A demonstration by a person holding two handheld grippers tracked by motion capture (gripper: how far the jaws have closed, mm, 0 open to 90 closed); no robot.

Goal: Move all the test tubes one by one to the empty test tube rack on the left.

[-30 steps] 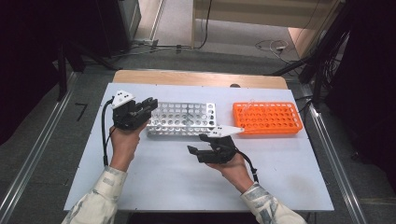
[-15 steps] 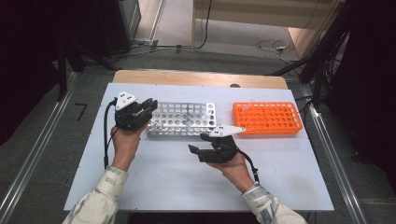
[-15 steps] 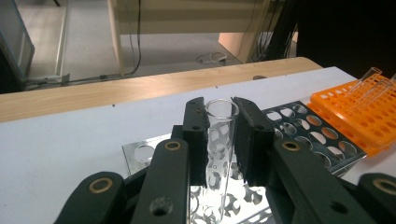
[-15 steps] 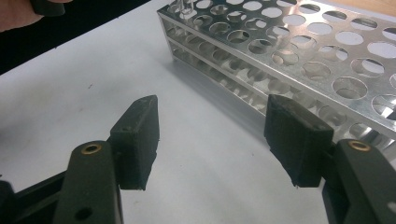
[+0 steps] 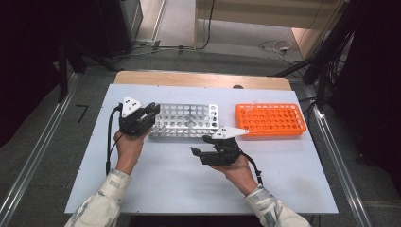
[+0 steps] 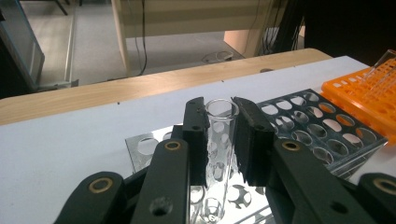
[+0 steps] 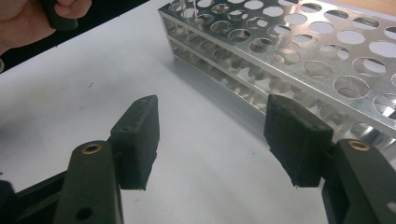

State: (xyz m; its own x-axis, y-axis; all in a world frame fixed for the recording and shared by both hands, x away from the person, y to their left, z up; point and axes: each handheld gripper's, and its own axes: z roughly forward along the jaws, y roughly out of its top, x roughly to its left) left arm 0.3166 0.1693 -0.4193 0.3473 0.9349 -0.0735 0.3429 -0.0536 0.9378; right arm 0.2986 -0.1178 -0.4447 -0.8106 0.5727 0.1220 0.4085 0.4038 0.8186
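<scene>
On the white table [image 5: 293, 175], a silver test tube rack [image 5: 187, 120] sits just past the right gripper [image 7: 212, 135]'s wide-open fingers, while the left gripper [image 6: 219, 135] pinches a clear test tube [image 6: 218, 140] over that rack's end.

The lower end of the glass tube [image 6: 218, 154] is being cut off by the bottom edge of the left gripper view, and its sides are being covered by the left claw [image 6: 219, 140]. The metal rack [image 7: 299, 51] is being cropped at the top and right edges of the right gripper view. Its holes [image 5: 187, 118] are being rendered too small in the high view for contents to be told.
</scene>
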